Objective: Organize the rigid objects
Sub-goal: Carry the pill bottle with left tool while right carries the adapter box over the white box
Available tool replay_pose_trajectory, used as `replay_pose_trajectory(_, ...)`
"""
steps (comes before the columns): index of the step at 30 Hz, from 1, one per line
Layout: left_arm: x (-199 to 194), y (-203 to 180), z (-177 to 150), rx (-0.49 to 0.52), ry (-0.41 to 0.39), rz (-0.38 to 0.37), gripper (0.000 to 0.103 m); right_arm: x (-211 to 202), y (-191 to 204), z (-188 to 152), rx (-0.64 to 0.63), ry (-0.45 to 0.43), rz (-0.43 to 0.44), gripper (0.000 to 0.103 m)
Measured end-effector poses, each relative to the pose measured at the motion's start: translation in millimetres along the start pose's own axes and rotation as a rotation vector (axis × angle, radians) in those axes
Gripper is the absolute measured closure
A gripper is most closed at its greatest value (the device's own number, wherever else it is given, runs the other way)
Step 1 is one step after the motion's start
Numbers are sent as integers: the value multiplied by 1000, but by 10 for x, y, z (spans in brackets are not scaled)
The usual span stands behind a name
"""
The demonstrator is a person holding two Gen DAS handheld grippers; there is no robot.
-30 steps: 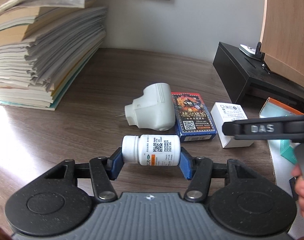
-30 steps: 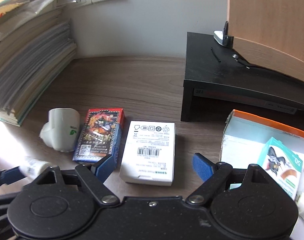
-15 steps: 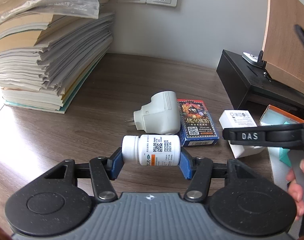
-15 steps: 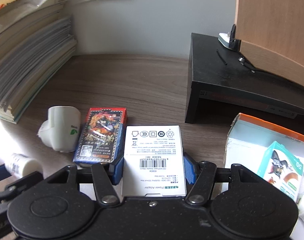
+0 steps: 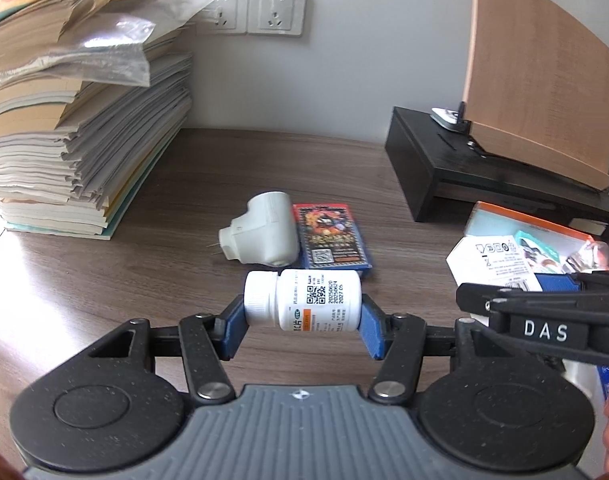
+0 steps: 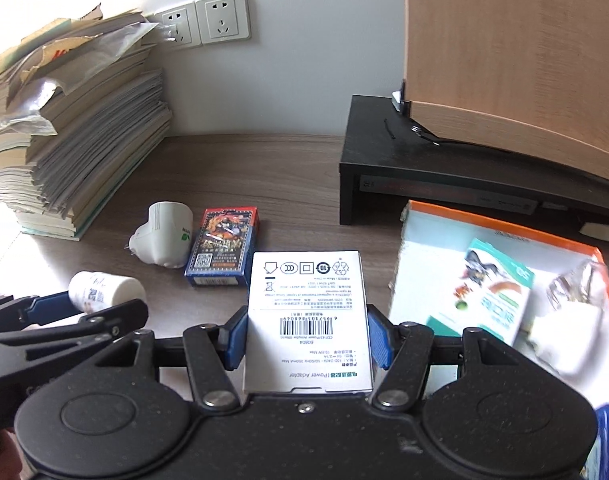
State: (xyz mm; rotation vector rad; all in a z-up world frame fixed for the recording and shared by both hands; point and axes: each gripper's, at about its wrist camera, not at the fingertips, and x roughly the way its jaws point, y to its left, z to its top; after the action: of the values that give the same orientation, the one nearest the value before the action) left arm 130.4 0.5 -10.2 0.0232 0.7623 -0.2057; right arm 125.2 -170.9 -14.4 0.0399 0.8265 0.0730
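My left gripper [image 5: 302,326] is shut on a white pill bottle [image 5: 304,300], held sideways above the wooden desk [image 5: 144,272]. My right gripper [image 6: 306,338] is shut on a white power-adapter box [image 6: 308,312], lifted off the desk. A white plug adapter [image 5: 262,230] and a playing-card box [image 5: 332,236] lie side by side on the desk beyond the bottle. To the right stands an open orange-rimmed box [image 6: 504,220] holding a teal packet [image 6: 492,292] and other small items. In the right wrist view the bottle [image 6: 104,286] and the left gripper's fingers [image 6: 44,308] show at lower left.
A tall stack of books and papers [image 5: 76,120] fills the left back. A black monitor riser [image 6: 444,176] with a wooden panel [image 6: 512,52] stands at the back right. Wall sockets [image 5: 256,10] sit on the wall behind.
My right gripper closed on the white adapter box and lifted it up and toward the orange-rimmed box. My left gripper rose and drew back, still holding the bottle.
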Motion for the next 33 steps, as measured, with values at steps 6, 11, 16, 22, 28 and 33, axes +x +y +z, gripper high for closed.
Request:
replay_pose_trajectory(6, -199, -208, -92, 25, -12, -32, 45, -310, -109, -194, 24, -18, -16, 32)
replay_pose_trajectory(11, -357, -419, -203, 60, -16, -62, 45, -586, -255, -371, 56, -39, -42, 32)
replay_pose_trajectory(16, -483, -631, -322, 95, -12, -103, 45, -842, -437, -577, 91, -53, -80, 32)
replay_pose_trajectory(22, -603, -897, -470, 163, -13, -177, 45, -1121, -672, -844, 156, -65, -150, 32)
replay_pose_trajectory(28, -673, -1060, -582, 209, -9, -253, 45, -1411, -874, -1089, 223, -73, -249, 32)
replay_pose_trajectory(33, -686, -1182, -663, 222, 7, -293, 45, -1585, -1014, -1228, 259, -69, -305, 32)
